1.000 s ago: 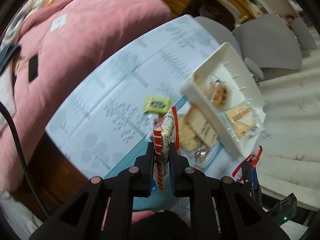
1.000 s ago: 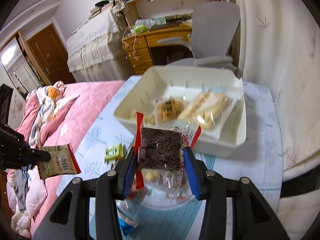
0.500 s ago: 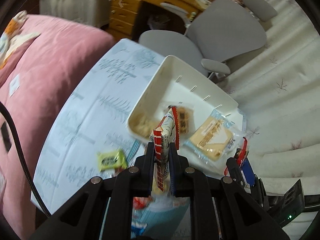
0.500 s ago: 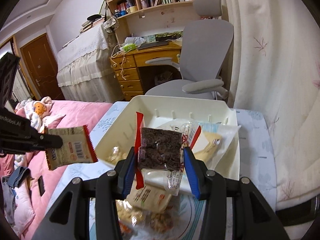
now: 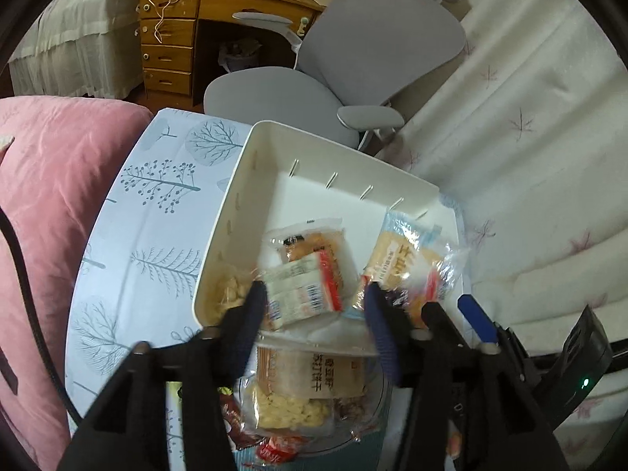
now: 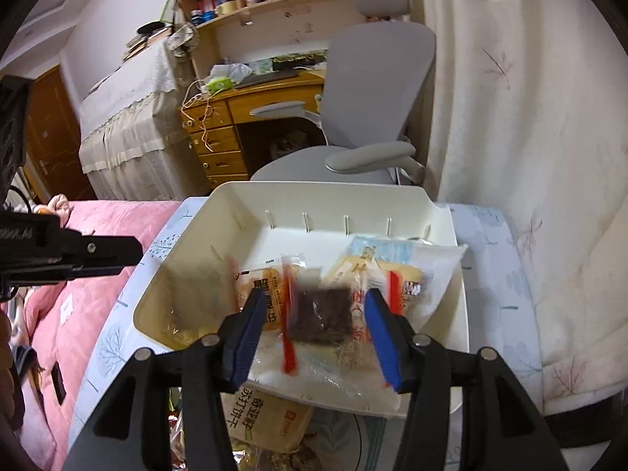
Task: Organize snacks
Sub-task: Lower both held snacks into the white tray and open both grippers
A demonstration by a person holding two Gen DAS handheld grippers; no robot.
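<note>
1. Covering most of the left wrist view, a table (image 5: 149, 235) in a pale blue cloth printed with trees stands beside a pink bed (image 5: 43, 204); a grey office chair (image 5: 353, 62) and a wooden desk (image 5: 176, 27) sit behind it.
2. A white bin (image 5: 243, 196) rests on the table's far part, its rim touching the cream curtain side; it shows in the right wrist view too (image 6: 463, 314).
3. The left gripper (image 5: 310, 314) hangs over the bin's near edge with its fingers spread wide apart, gripping nothing.
4. The right gripper (image 6: 310, 325) hovers at the same near edge, its blue pads also spread with clear gaps on both sides.
5. A soda cracker packet (image 5: 314, 369) lies on a glass plate (image 5: 376, 404) just outside the bin, among other wrapped snacks.
6. A pale sandwich-style pastry pack (image 5: 404, 263) lies in the bin's right part.
7. A white and red biscuit packet (image 5: 302, 294) appears blurred between the left fingers without touching them, above an orange-labelled cake pack (image 5: 310, 243) in the bin.
8. A dark brown snack packet (image 6: 320, 314) with red ends, blurred, sits loose between the right pads over the bin's near floor; whether it is resting there cannot be told.
</note>
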